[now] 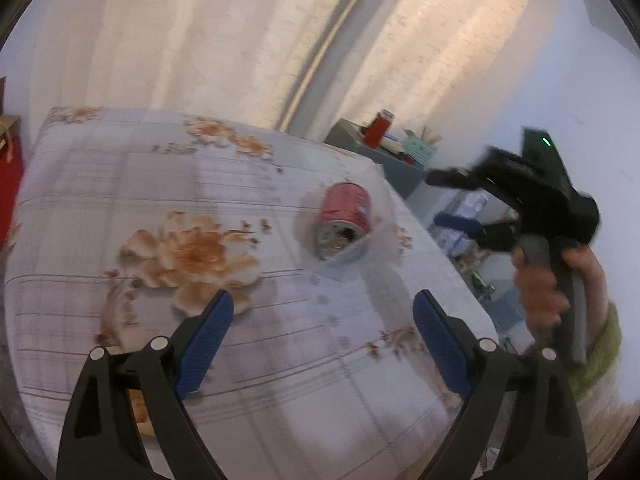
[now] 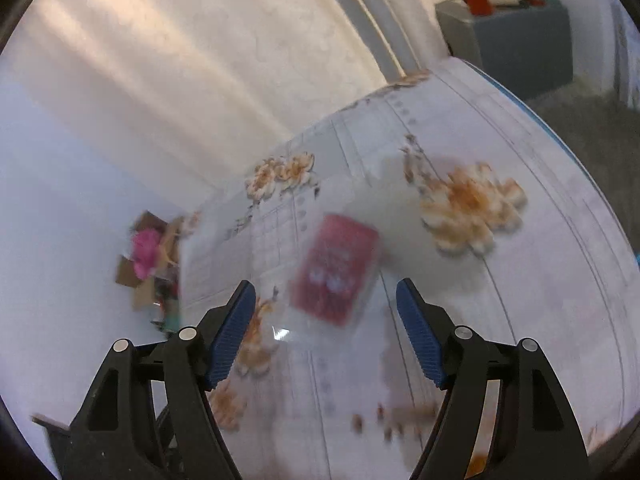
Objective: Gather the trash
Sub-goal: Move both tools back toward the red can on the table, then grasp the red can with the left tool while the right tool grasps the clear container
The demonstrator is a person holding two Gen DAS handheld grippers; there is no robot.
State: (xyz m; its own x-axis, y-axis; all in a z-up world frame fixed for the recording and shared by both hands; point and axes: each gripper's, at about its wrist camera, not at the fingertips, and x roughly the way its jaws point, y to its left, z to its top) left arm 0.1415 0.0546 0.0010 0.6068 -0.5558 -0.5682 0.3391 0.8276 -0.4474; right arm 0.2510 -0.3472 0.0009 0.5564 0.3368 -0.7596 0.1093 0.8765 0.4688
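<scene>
Tongs (image 2: 325, 330) on the right are gaping empty, nearer the red crushed metal can (image 2: 335, 270) lying ahead, long axis pointing away; left tongs (image 1: 322, 340) are hanging open too.

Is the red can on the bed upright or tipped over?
Tipped over: the red can lies on its side, opened top facing the left wrist camera.

The bed (image 1: 248, 360) is viewed obliquely downward from both wrist cameras, from near its edge. The red can (image 1: 344, 220), curtain (image 1: 208, 40) and grey cabinet (image 2: 516, 40) are shared.
</scene>
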